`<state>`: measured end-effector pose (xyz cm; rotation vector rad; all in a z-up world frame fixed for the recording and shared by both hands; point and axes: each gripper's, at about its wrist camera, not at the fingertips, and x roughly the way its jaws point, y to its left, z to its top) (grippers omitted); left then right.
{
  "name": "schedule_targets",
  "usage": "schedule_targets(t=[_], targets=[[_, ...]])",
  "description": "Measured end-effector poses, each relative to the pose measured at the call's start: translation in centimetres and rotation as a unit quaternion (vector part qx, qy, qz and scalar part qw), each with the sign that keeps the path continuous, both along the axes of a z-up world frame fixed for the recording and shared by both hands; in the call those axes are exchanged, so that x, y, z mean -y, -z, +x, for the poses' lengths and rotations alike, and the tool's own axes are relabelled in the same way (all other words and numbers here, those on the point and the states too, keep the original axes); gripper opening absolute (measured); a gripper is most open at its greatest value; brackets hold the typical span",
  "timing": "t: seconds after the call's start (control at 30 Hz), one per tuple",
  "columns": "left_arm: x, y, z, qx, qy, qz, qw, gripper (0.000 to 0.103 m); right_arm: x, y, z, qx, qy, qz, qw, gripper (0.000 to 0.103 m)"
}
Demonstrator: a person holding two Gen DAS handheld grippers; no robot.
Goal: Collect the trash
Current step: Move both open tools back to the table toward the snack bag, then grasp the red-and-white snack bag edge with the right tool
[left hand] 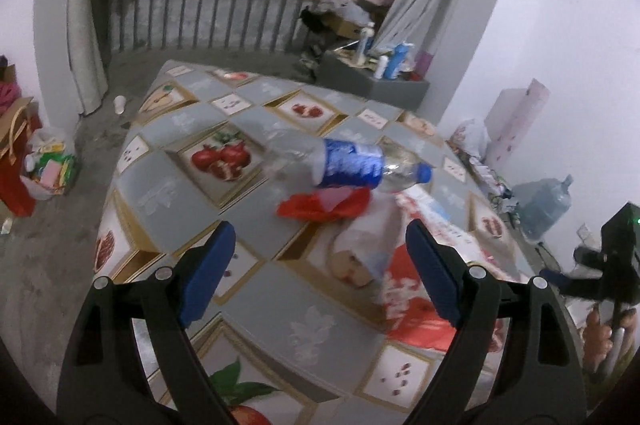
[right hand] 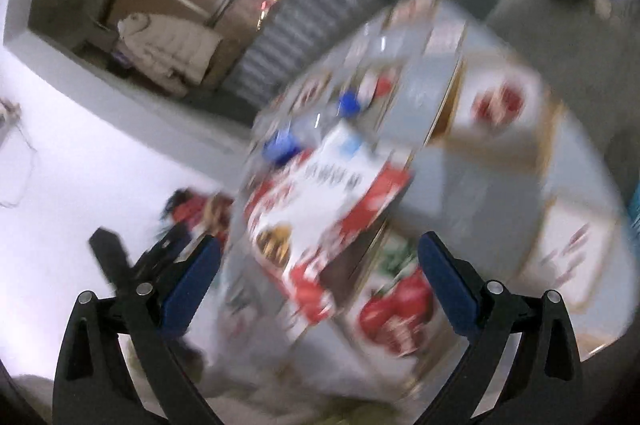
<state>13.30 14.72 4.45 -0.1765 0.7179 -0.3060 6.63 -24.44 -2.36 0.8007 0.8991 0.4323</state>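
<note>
Above the table [left hand: 168, 185] edge, both grippers, left gripper [left hand: 320, 265] and right gripper [right hand: 320, 277], spread wide, holding nothing, bottle [left hand: 348, 163] ahead

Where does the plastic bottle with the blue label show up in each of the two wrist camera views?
Left wrist: plastic bottle lying on its side right of centre, above the red wrapper.
Right wrist: blurred, just above centre, blue cap showing.
Shared landmark: the red and white bag on the fruit-pattern tablecloth.

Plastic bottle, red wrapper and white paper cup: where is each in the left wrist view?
Plastic bottle [left hand: 347, 163], left wrist view, on its blue label.
Red wrapper [left hand: 324, 205], left wrist view, on its middle.
White paper cup [left hand: 119, 104], left wrist view, on its side, standing on the floor.
</note>
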Motion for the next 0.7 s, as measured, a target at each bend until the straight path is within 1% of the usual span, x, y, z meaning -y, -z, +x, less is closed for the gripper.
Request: schedule_targets(t=[0.1,0.17,0.2,0.3,0.37,0.43,0.5,0.57,0.7], targets=[[-0.5,0.9,0.4,-0.009,-0.007,0.010,0.9999,0.083,-1.5,2.2,0.6,-0.031,-0.011,0.028,0.999,0.083],[-0.6,1.2,0.5,-0.012,-0.008,0.009,0.9999,0.083,-2.2,3.2,1.2,-0.043,-0.018,0.053,0.998,0.075],[-0.6,1.3,0.7,-0.014,-0.008,0.008,0.9998,0.083,-2.5,3.5,1.5,-0.046,-0.022,0.065,0.997,0.072],[-0.5,1.7,1.0,-0.018,-0.007,0.005,0.9998,0.083,-3.1,4.5,2.1,-0.054,-0.033,0.095,0.993,0.057],[-0.2,1.8,1.3,-0.020,-0.006,0.004,0.9998,0.083,-3.1,5.0,2.3,-0.060,-0.039,0.116,0.991,0.037],[0.1,2.0,1.3,-0.021,-0.005,0.002,0.9998,0.083,-2.7,5.1,2.1,-0.056,-0.044,0.142,0.987,0.028],[0.5,2.1,1.4,-0.022,-0.003,0.001,0.9997,0.083,-2.0,4.6,1.6,-0.047,-0.048,0.150,0.986,0.023],[1.0,2.2,1.5,-0.025,0.002,0.002,0.9997,0.083,-1.3,4.4,1.2,-0.038,-0.050,0.161,0.985,0.019],[1.9,2.6,1.8,-0.029,0.012,0.006,0.9995,0.083,0.6,4.5,0.2,-0.034,-0.043,0.174,0.983,0.018]])
